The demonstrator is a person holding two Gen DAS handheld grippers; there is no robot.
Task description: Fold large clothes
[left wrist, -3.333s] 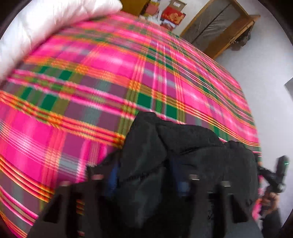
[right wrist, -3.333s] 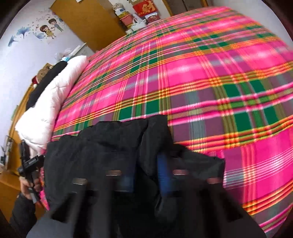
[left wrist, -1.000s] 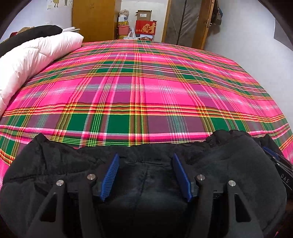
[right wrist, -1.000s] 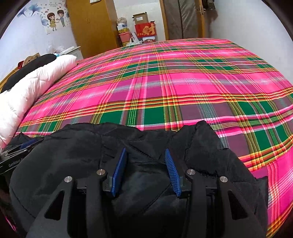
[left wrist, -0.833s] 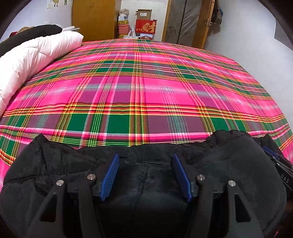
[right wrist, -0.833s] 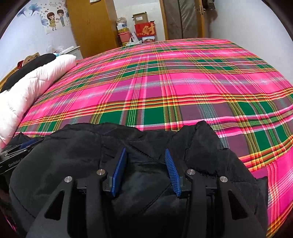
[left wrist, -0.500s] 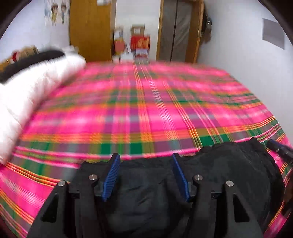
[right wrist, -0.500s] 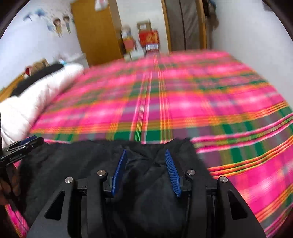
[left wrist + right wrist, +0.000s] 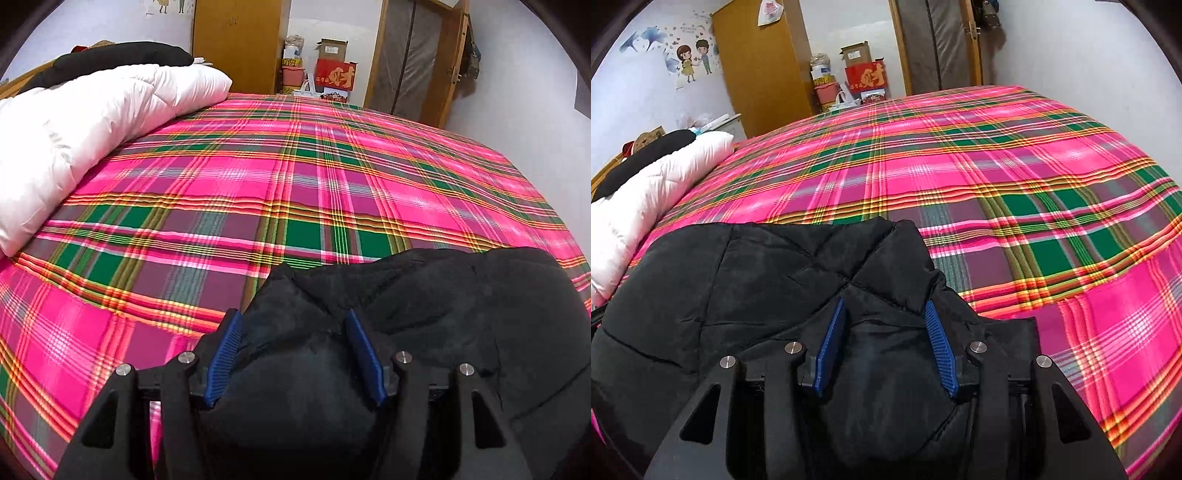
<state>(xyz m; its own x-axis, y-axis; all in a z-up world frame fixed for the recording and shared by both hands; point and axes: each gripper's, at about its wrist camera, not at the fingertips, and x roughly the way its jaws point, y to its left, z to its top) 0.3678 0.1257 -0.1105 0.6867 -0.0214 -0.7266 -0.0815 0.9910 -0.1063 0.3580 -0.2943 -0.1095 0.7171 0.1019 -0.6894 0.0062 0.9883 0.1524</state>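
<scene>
Jacket (image 9: 424, 332), black quilted, bunched at bottom of both views on near edge of bed. Left gripper (image 9: 293, 354): blue pads spread apart, padded fabric bulging between them, not pinched, so open. Right gripper (image 9: 884, 347): same, pads apart over a collar-like flap, open too.

Risk, as a judgement: puffy slippery shell, so closing on a thick bulge may catch only the outer layer and slip; the bundle sits at the mattress edge and could slide off if tugged toward the person.

Plaid bedspread (image 9: 295, 192), pink and green, fills mid frame, flat. White duvet (image 9: 74, 129) upper left, dark item on top. Wooden wardrobe (image 9: 761, 66), red box (image 9: 866, 79) top centre, wall sticker (image 9: 690, 59) upper left.
</scene>
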